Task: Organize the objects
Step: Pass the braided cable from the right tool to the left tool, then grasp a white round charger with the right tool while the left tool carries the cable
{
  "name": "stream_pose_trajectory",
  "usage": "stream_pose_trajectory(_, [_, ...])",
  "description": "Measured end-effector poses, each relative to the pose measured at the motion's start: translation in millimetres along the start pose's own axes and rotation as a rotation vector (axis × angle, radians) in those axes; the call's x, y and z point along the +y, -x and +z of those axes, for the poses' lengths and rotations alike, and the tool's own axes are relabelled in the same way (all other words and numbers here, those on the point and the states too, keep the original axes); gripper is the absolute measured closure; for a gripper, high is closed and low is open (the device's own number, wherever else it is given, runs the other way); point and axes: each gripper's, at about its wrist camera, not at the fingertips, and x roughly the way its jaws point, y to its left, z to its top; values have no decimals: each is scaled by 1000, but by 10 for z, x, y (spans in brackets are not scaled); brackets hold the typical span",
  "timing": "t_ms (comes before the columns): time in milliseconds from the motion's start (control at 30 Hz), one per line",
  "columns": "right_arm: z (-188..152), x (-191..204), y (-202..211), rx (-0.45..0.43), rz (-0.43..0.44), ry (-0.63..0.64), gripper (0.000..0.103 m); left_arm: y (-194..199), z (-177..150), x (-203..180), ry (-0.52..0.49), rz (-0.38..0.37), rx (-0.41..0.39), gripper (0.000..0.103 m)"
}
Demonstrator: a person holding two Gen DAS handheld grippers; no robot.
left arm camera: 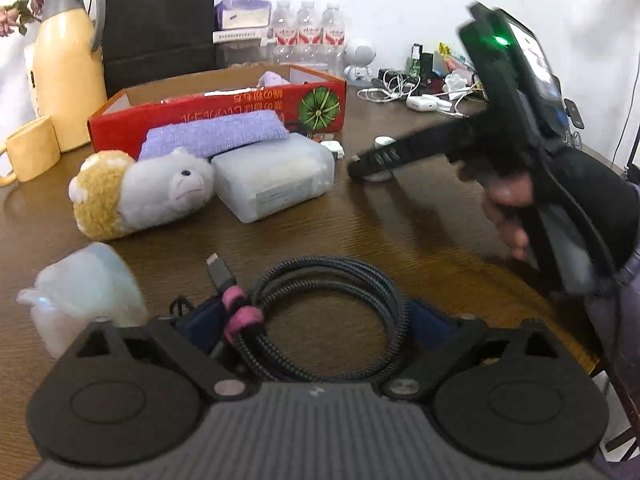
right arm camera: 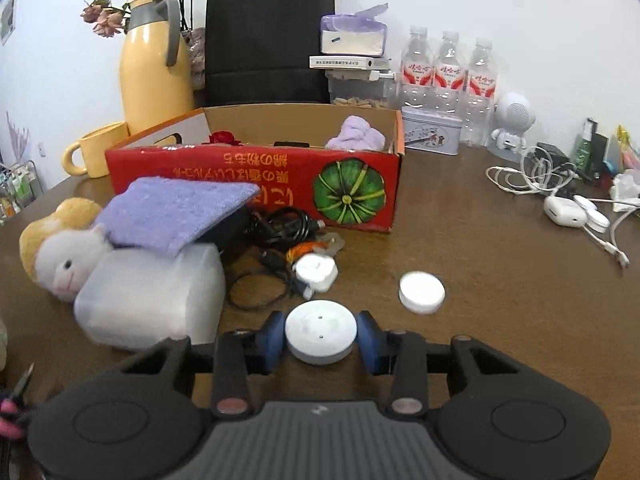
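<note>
Clearly, we have the right gripper (right arm camera: pixel 321 340) closed around a white round puck (right arm camera: pixel 321 338) that sits on the wooden table (right arm camera: pixel 500 320); its blue pads (right arm camera: pixel 267 342) meet the puck's rim on both sides, though we cannot quite tell how firmly they press. Our left gripper (left arm camera: pixel 316 332) stands wide open, with a coiled braided cable (left arm camera: pixel 328 316) lying loose between its fingers, not held. The puck is smooth and low, so we judge it could squirt out of the pads if we lift fast. A second white puck (right arm camera: pixel 421 292) lies just beside, at about one o'clock from the first, and could be knocked. The red cardboard box (right arm camera: pixel 256 180), our likely goal, is at twelve o'clock, but a white charger (right arm camera: pixel 316 272), tangled black cords (right arm camera: pixel 280 224) and a purple towel (right arm camera: pixel 176 212) lie in between. A plush toy (right arm camera: pixel 60 252) and a frosted plastic box (right arm camera: pixel 152 300) crowd the ten o'clock side.
</note>
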Motion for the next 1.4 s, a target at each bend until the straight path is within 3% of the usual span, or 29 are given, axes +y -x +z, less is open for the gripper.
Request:
stream_pose_trajectory(233, [-555,171,721,-20,32,-44,65,217,-159,22,0,7,6,8])
stream_pose_trajectory(400, [-872,395,1165,-22,67,-32,64,259,-231,33,26,51,0,0])
stream_pose_trajectory(700, [-1037,548,1317,-48,51,-22,65,362,-275,-23,32,75,-29,10])
stream_pose_trajectory(900, [-1014,516,1424,-85,44,-68,66,662,-112,15,49,45,-140,11])
stream_pose_trajectory(1067, [-686,372,1525,-159,79,-76,66,768,429,382,74,-36,-238,11])
stream_pose_trajectory(1200, [-98,239,1409,-210,114,-26,66,626,1151,848,56,22,-277,10])
stream_pose_trajectory(1300, [511,145,1134,-236,144,17,66,227,1717,1170,39,70,-228,10])
stream_pose_trajectory(1400, [1103,68,639,-205,142,18,66,-371,2104,1409,18,201,-146,10])
